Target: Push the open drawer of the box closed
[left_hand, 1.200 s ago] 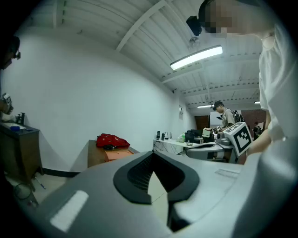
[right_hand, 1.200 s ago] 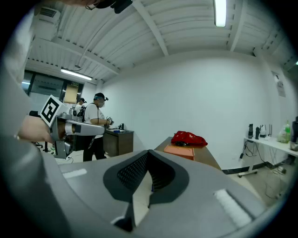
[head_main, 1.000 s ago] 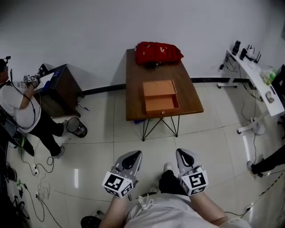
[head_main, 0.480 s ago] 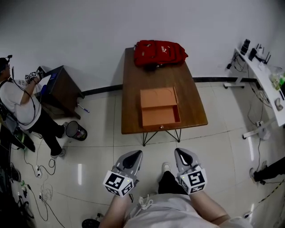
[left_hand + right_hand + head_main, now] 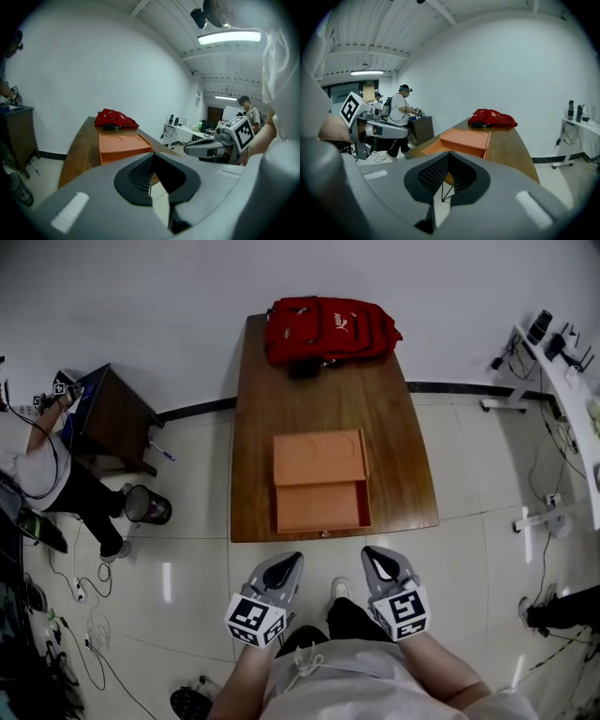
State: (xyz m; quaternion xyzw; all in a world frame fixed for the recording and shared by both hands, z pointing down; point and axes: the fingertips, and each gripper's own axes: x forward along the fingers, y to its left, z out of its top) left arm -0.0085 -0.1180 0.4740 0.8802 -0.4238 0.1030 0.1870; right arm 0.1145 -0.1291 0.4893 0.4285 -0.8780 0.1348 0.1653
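presently, approach step: orange box (image 5: 320,457) on table (image 5: 396,418), its open drawer (image 5: 322,507) at the near edge; left tool (image 5: 291,559) and right tool (image 5: 371,553) both pinched together, empty, short of it; next move likely reaching the drawer front and pushing.

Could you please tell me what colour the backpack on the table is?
The backpack is red, seen best in the head view.
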